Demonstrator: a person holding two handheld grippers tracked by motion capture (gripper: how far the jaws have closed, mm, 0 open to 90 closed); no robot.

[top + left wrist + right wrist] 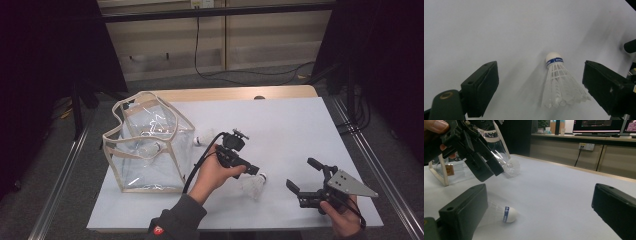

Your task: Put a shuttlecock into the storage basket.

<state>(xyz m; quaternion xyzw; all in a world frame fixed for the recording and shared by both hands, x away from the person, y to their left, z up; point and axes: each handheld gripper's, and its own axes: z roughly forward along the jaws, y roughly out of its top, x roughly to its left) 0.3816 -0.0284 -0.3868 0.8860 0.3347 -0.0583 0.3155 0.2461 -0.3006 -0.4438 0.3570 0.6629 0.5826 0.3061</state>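
A white feathered shuttlecock (255, 185) with a blue band lies on its side on the white table (280, 130). My left gripper (252, 171) hovers just above it, tilted down. In the left gripper view the shuttlecock (559, 85) lies between the two jaws, nearer the right one, and neither pad touches it; the left gripper (539, 72) is open. My right gripper (301, 173) stands open to the right with nothing between its jaws. In the right gripper view (539, 188) the shuttlecock (506, 214) lies low at left, under the left gripper (491, 173).
A clear plastic bag (145, 150) with beige trim stands open at the table's left, one shuttlecock (151, 148) inside it. Another shuttlecock (198, 140) lies just outside the bag's right wall. The table's front edge is close to both hands.
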